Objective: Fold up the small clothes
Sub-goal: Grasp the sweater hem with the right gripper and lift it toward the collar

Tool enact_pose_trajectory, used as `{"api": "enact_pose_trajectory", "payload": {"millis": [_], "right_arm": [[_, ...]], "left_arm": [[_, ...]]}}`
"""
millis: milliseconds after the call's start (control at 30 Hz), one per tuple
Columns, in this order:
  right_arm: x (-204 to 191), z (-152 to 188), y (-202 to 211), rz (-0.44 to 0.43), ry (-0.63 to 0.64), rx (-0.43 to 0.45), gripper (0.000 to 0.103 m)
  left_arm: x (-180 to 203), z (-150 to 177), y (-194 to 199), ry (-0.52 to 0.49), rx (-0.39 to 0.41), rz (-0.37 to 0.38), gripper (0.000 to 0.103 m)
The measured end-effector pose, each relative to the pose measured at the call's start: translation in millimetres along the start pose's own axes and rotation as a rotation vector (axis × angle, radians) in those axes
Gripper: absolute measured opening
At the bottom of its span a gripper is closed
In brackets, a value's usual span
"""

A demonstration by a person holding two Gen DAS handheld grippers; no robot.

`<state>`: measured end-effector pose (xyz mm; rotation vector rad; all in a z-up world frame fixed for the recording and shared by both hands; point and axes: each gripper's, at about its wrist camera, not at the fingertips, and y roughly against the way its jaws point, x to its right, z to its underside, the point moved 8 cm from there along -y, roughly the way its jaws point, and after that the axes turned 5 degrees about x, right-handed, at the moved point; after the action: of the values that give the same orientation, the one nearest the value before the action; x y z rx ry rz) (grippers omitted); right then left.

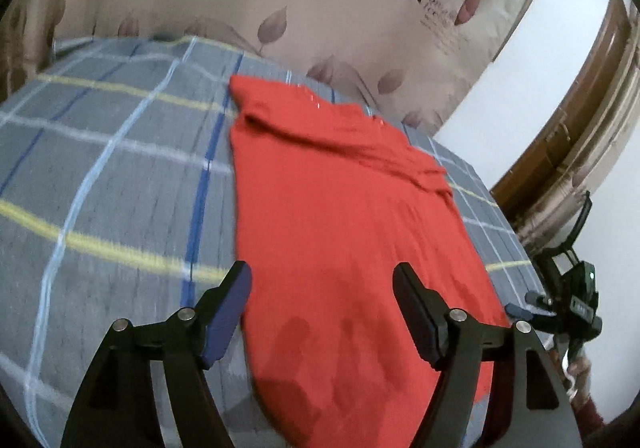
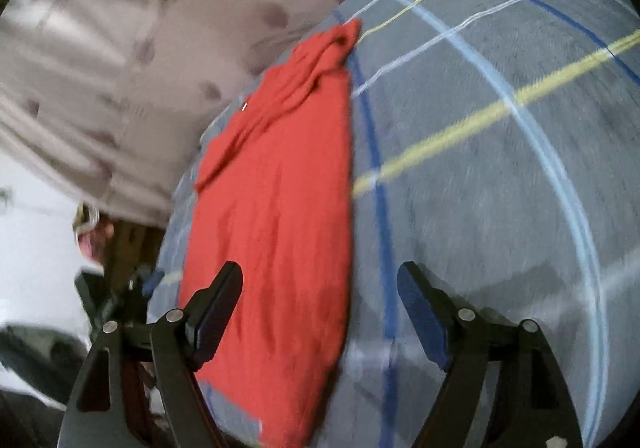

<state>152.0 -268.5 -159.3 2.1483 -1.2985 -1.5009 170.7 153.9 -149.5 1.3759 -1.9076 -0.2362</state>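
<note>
A red garment [image 1: 332, 208] lies flat on the grey checked bedspread [image 1: 120, 176], folded lengthwise into a long strip with its bunched sleeves at the far end. My left gripper [image 1: 322, 274] hovers above the garment's near end, open, with nothing between its blue pads. In the right wrist view the same red garment [image 2: 280, 208] runs along the bed's left side. My right gripper [image 2: 320, 276] is open above the garment's near right edge and holds nothing. The right gripper [image 1: 520, 310] also shows at the bed's right edge in the left wrist view.
A beige curtain with leaf prints [image 1: 320, 0] hangs behind the bed. A white wall and a brown wooden door frame [image 1: 580, 120] stand to the right. The bedspread [image 2: 500, 168] stretches wide to the garment's right in the right wrist view.
</note>
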Motion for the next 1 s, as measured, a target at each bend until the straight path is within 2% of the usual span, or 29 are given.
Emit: {"api": "enact_pose_trajectory", "payload": {"millis": [100,167,300,400,600,667,767,867,967,1000], "right_arm": [[0,23,10,-0.002,0.038,0.006,0.078],[-6,35,10,-0.046,0.027,-0.007,0.078],[-18,55,10,-0.044,0.082,-0.004,0.078],[-20,62,13,-0.086,0.044,0.013,0.078],[-17,59,15,-0.158,-0.045,0.033,0.08],[-23,57,12,-0.151,-0.02,0.025,0.082],[-32,63,7,-0.143,0.032,0.004,0.082],[-37,73,7,-0.155,0.053,-0.003,0.082],[-36,74,8,-0.162,0.056,0.01,0.08],[-36,73,7,-0.157,0.062,0.009,0.076]], "left_arm": [[0,16,7,0.04,-0.028,0.03,0.073],[0,26,12,0.075,-0.05,0.051,0.073],[-7,49,20,0.158,-0.111,0.099,0.073],[-10,65,26,0.226,-0.157,0.181,0.073],[-3,76,36,0.182,-0.155,0.253,0.073],[2,77,36,0.162,-0.148,0.264,0.073],[9,81,37,0.125,-0.136,0.235,0.073],[0,85,47,0.208,-0.096,0.232,0.073],[-10,87,49,0.303,-0.099,0.291,0.073],[-12,86,48,0.331,-0.111,0.305,0.073]]}}
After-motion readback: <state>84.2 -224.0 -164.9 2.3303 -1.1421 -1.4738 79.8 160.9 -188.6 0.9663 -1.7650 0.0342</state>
